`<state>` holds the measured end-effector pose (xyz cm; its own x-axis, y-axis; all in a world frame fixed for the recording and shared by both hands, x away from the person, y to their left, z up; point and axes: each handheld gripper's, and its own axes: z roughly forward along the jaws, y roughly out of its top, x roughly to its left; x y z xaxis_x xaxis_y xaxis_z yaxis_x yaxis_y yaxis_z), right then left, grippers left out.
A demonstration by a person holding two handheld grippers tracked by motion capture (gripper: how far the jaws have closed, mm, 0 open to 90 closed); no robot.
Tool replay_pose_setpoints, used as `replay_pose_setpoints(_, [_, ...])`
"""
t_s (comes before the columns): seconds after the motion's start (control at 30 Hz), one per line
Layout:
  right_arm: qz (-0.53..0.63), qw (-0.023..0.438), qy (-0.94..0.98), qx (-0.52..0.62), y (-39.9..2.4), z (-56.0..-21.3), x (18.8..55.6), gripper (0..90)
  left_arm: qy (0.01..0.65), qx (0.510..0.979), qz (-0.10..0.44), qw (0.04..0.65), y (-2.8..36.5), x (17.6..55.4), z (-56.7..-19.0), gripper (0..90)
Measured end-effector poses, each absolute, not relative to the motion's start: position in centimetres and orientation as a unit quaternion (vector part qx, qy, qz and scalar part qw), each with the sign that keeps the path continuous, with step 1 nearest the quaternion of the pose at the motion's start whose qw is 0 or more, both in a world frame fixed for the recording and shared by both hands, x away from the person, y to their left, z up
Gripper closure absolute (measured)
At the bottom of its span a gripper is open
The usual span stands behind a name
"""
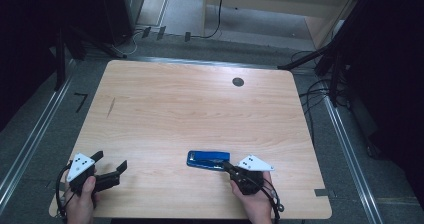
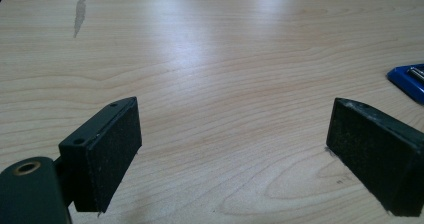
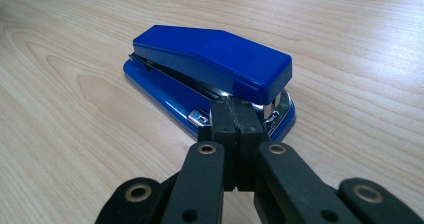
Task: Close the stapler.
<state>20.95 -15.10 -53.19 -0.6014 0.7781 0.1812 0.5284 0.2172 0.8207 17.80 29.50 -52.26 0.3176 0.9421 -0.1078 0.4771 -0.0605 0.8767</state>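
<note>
Nearest us, our right gripper has its jaws pressed together, tips touching the near end of the blue stapler. The stapler lies on the table, long axis running away leftward. Our left gripper, spread wide, sits well apart.

Stapler on bench, near front edge, right of centre. Right claw at stapler's right end, tips against its mouth, hand behind it at bench front edge. Left claw at front-left corner of bench, well apart from stapler, bare bench between its pads. Round hole in bench toward far right. Floor cables beyond right edge.
</note>
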Motion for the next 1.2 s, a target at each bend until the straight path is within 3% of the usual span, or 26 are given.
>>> replay_pose_setpoints(1.2, [0.474, 0.138, 0.763, 0.417, -16.1, -53.0, 22.0, 90.0, 0.522, 0.684, 0.263, 0.437, 29.4, 17.8, -52.4, 7.8])
